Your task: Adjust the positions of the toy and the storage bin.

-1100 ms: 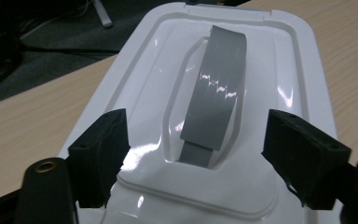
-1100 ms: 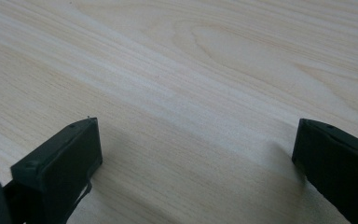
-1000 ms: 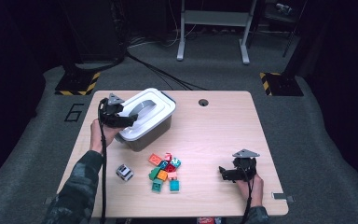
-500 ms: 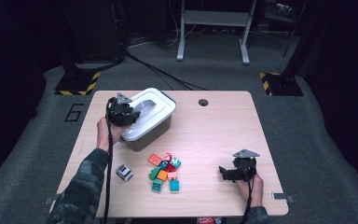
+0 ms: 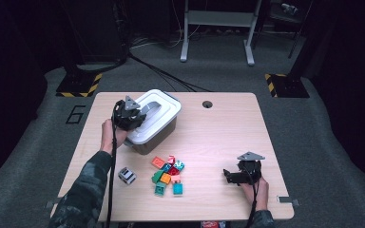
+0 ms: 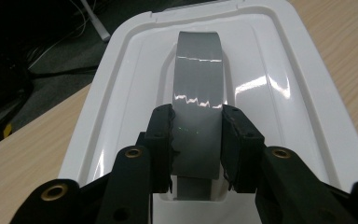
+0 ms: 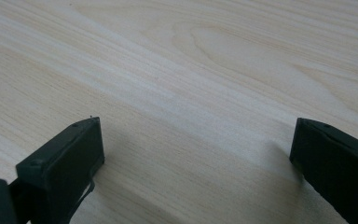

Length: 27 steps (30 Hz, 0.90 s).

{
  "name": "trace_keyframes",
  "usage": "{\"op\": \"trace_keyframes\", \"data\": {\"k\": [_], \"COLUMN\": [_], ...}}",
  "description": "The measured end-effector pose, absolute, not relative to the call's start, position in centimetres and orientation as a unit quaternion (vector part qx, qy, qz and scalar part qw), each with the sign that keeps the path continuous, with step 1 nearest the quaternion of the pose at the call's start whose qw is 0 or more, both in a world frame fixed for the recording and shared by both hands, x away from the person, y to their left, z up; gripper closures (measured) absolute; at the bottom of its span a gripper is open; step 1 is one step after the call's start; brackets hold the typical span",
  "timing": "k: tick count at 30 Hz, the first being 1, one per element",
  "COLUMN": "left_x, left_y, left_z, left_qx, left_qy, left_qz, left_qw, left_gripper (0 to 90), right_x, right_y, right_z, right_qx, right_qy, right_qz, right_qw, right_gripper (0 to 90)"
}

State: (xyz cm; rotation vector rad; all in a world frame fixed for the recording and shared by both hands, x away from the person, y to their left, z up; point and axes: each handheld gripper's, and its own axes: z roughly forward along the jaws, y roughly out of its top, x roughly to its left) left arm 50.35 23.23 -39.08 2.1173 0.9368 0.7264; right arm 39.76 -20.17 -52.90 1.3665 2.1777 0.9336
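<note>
A white-lidded storage box (image 5: 159, 129) stands at the table's back left. Its lid (image 6: 270, 70) carries a grey arched handle (image 6: 198, 79). My left gripper (image 6: 196, 123) has just been closing and is now shut on the near end of that handle, a pad pressed on each side; in the high view the left gripper (image 5: 135, 116) sits over the lid's left part. My right gripper (image 5: 228, 175) rests low at the front right, jaws wide open over bare wood (image 7: 196, 140), holding nothing.
Several small coloured bricks (image 5: 168, 171) lie in a cluster at the front middle. A grey and black cube (image 5: 127, 175) sits to their left. The wooden table (image 5: 228, 128) has a round hole (image 5: 207, 104) near its back edge.
My left gripper has edged right onto the lid's handle and its jaws have closed on it. The right gripper has kept still.
</note>
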Motion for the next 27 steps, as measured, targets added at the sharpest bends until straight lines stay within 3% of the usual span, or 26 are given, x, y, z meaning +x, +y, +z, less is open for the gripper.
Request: {"op": "trace_keyframes", "data": {"k": [6, 7, 8, 12, 27], "left_x": [50.5, 50.6, 50.9, 51.7, 54.6], "left_y": [23.2, 23.1, 23.1, 22.8, 20.5], "left_z": [-39.1, -39.1, -38.9, -38.2, -37.4], "left_qx": [0.814, 0.812, 0.811, 0.803, 0.832], "left_qy": [0.364, 0.365, 0.368, 0.377, 0.36], "left_qz": [0.281, 0.287, 0.282, 0.273, 0.243], "left_qw": [0.354, 0.354, 0.356, 0.371, 0.344], "left_gripper": [64.3, 52.7, 49.9, 49.3, 65.8], "right_x": [39.8, 39.8, 39.8, 39.8, 39.8], "right_y": [-20.2, -20.2, -20.2, -20.2, -20.2], "right_z": [-52.9, -52.9, -52.9, -52.9, -52.9], "right_qx": [0.489, 0.49, 0.49, 0.489, 0.487], "right_qy": [0.78, 0.78, 0.78, 0.78, 0.782], "right_qz": [0.334, 0.335, 0.335, 0.334, 0.334], "right_qw": [0.202, 0.2, 0.2, 0.202, 0.199], "right_gripper": [2.2, 2.2, 2.2, 2.3, 2.7]}}
